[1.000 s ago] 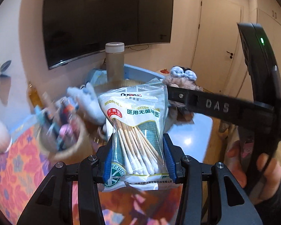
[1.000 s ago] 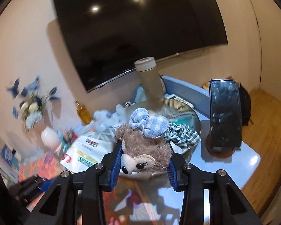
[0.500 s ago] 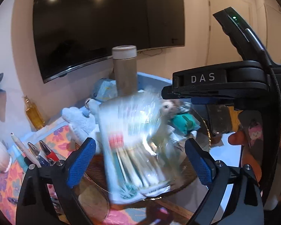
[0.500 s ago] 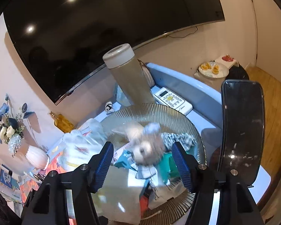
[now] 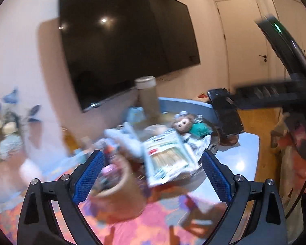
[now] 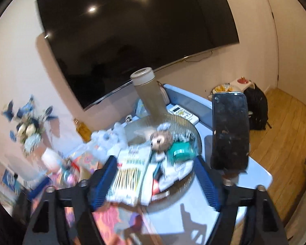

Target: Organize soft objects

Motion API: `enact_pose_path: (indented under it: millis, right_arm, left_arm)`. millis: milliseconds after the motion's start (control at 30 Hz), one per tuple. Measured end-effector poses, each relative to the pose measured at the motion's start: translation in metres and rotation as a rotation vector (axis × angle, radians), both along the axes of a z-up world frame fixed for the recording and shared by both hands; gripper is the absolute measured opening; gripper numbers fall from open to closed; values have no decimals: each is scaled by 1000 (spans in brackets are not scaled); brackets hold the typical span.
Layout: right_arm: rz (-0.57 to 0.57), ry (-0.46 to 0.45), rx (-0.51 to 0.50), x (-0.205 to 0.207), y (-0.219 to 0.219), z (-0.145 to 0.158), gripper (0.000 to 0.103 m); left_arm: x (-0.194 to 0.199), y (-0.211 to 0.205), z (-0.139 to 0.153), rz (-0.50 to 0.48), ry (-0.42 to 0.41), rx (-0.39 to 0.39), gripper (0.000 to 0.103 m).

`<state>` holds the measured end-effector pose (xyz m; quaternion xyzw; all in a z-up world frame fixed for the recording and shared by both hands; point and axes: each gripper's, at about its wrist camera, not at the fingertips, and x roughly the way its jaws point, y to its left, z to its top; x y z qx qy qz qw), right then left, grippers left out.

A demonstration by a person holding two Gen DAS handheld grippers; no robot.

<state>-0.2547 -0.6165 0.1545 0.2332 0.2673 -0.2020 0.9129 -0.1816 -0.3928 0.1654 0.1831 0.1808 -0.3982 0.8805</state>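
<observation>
Swabs first, at the left of the pile: the packet of cotton swabs (image 6: 130, 175) lies flat at the near left edge of the ribbed tray (image 6: 185, 122), its long axis running from the near rim toward the tray's middle, sticks pointing the same way. Right of it, touching its far corner, sits the plush bear (image 6: 160, 139), face up toward the cameras, with a teal bundle (image 6: 180, 150) just beside it and a phone (image 6: 230, 130) standing on a holder past the tray's right rim.

Both grippers have just been opening and now stand spread wide with nothing between the pads. From the left gripper (image 5: 152, 176) the swab packet (image 5: 167, 159) lies straight ahead and slightly below (blurred, but clearly free of the blue pads (image 5: 87, 177)), and the bear (image 5: 182, 123) farther back and right. The right gripper (image 6: 154, 180) looks down over the same tray, its pads framing the packet and bear without touching either.

Judging by this, both soft things are already in the tray. Any next pick probably lies leftward, where a pale plush (image 6: 112, 137) rests outside the rim, nearer the left hand.
</observation>
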Motion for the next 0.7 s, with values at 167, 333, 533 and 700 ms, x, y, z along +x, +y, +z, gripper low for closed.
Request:
enact_pose_path:
  millis: [167, 333, 533, 700]
  right_arm:
    - [112, 95, 2, -12, 42, -28, 87]
    - [247, 195, -29, -2, 95, -49, 87]
    - [414, 201, -81, 27, 169, -44, 87]
    - [525, 208, -72, 57, 221, -51, 87]
  left_arm:
    - [-10, 58, 4, 67, 40, -8, 101]
    - [-18, 121, 2, 200, -3, 49, 101]
    - [-3, 223, 22, 469, -51, 43, 101]
    - [17, 304, 44, 681, -12, -33, 101]
